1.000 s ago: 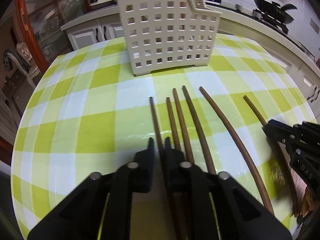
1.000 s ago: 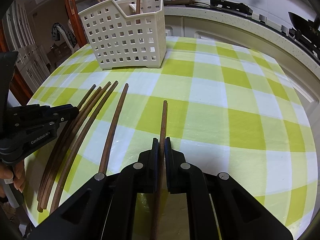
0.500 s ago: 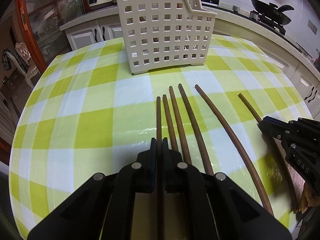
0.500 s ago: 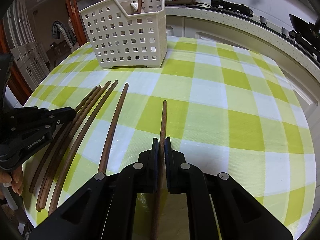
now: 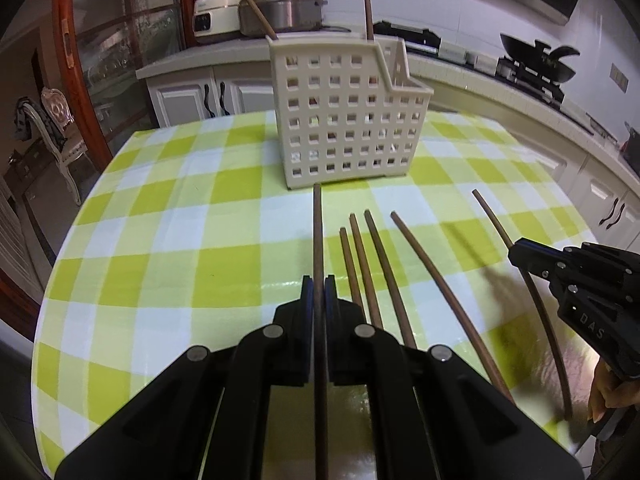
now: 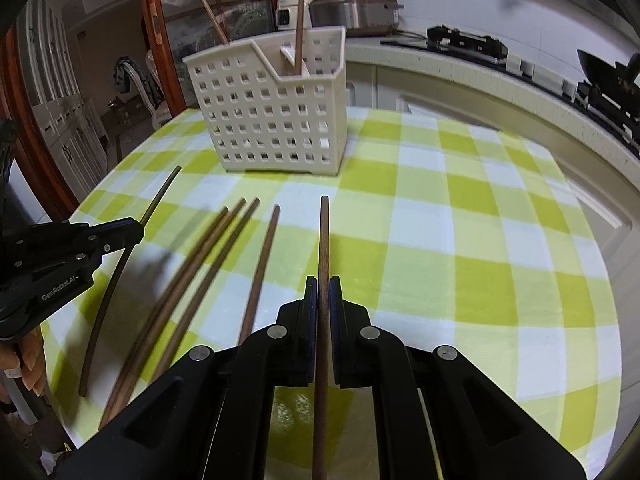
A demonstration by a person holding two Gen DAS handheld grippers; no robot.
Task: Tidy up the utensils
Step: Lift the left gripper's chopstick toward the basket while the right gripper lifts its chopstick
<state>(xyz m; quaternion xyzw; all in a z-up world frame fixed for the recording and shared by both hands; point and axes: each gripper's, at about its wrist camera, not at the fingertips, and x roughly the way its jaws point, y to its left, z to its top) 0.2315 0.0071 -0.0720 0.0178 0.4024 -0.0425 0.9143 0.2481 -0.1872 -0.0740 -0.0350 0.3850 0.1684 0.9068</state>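
The left gripper (image 5: 319,280) pinched one chopstick (image 5: 317,232), its tip near the basket (image 5: 340,120); the right gripper (image 6: 323,280) pinched another (image 6: 324,236). Each stick probably needed tilting upright before dropping into a compartment. Four more (image 5: 372,264) lay on the table (image 5: 160,240). Only the right view showed the basket's divider and where a standing stick (image 6: 298,32) sat.
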